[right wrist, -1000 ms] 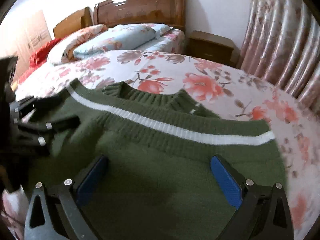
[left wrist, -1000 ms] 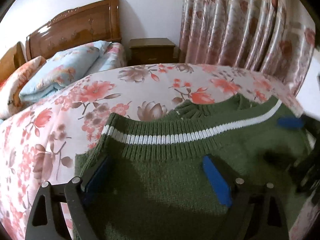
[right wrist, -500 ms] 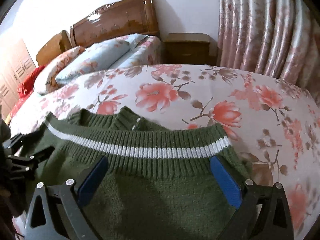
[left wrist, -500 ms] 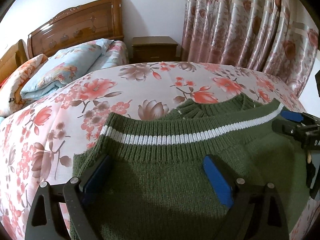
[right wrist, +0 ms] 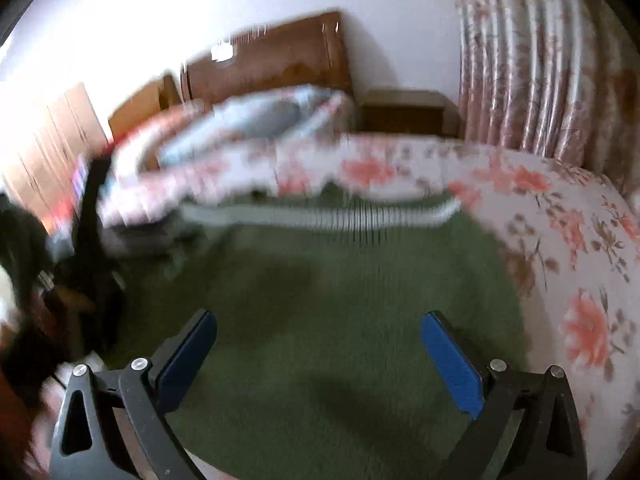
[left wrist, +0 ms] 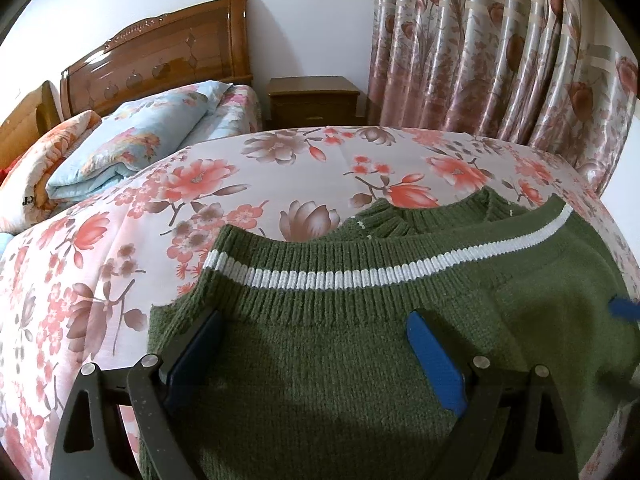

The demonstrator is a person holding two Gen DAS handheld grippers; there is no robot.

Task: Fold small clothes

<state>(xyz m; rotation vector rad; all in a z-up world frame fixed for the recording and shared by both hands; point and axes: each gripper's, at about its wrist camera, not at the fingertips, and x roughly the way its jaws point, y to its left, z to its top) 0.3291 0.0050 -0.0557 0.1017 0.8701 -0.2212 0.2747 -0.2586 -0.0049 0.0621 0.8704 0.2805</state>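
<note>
Green knit sweater [left wrist: 360,360] lies folded on the bed [left wrist: 280,168], hem near collar, so both the left claw [left wrist: 314,354] and, as far as the blur shows, the right claw [right wrist: 320,354] hang spread and empty above it.

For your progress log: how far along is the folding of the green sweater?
Done: the green sweater lies on the floral bedspread, striped hem folded up to the collar. In hand: nothing; left tool and right tool are open above it. Left: probably a sideways fold.

Soft indoor light, fisheye-dark corners — left view sharp, right view motion-blurred.
</note>
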